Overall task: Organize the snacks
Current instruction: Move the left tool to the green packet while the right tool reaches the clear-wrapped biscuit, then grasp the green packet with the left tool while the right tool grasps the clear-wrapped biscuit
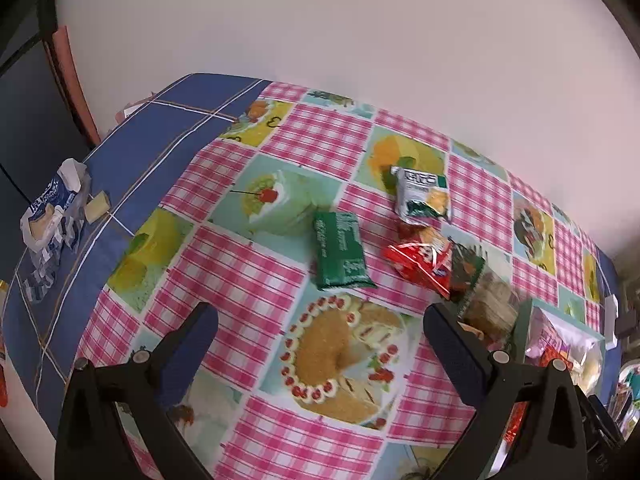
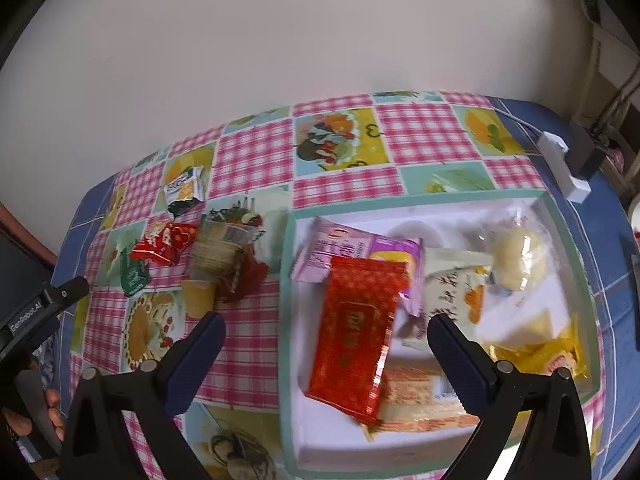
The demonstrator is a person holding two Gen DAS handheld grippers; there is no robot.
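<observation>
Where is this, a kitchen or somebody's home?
Probably a table in someone's home: a cake-print checked tablecloth, loose snack packets on it, and a tray full of snacks against a plain wall.

We seem to be in a home, at a dining table against a plain pale wall (image 1: 320, 20). We see a wipe-clean tablecloth (image 1: 248, 264) printed with pink checks and pictures of cakes and fruit, laid over a blue checked cloth (image 1: 132, 152). Loose snack packets (image 1: 340, 254) lie on it, and a shallow tray (image 2: 560, 216) holds more. At the table's far corner a white charger (image 2: 560, 160) with its cable suggests ordinary household clutter.
</observation>
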